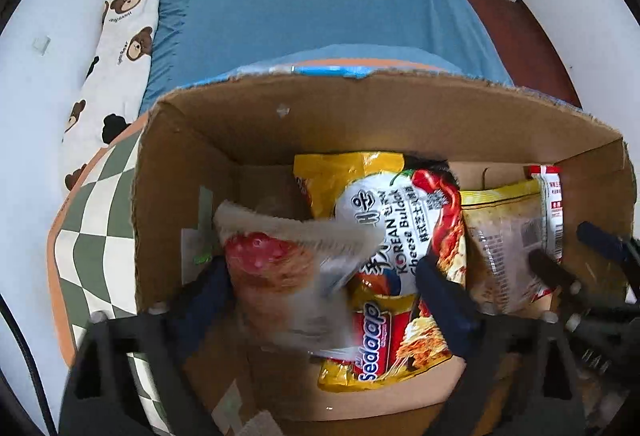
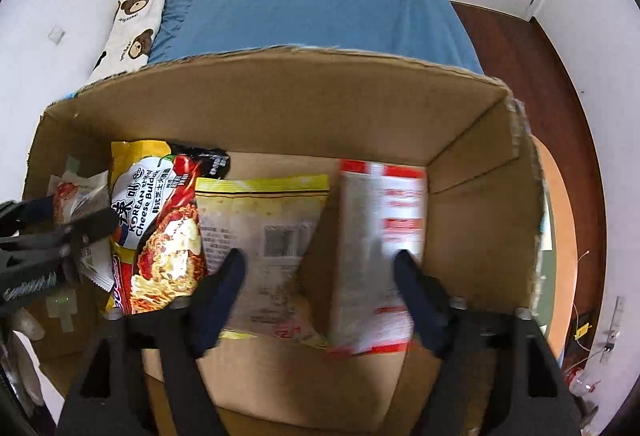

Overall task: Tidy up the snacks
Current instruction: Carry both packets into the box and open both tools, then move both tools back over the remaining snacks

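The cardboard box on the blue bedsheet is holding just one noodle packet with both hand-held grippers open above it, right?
Not one packet. The right wrist view shows several packets in the cardboard box: a cheese noodle packet, a yellow-edged packet and a red-and-white packet. The rest holds.

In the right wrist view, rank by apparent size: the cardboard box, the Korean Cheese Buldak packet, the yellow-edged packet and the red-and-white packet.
1. cardboard box, largest by far.
2. yellow-edged packet and red-and-white packet: look alike, and the fingers cover parts of them, so unranked.
3. Korean Cheese Buldak packet, slightly smaller, though partly overlapped.
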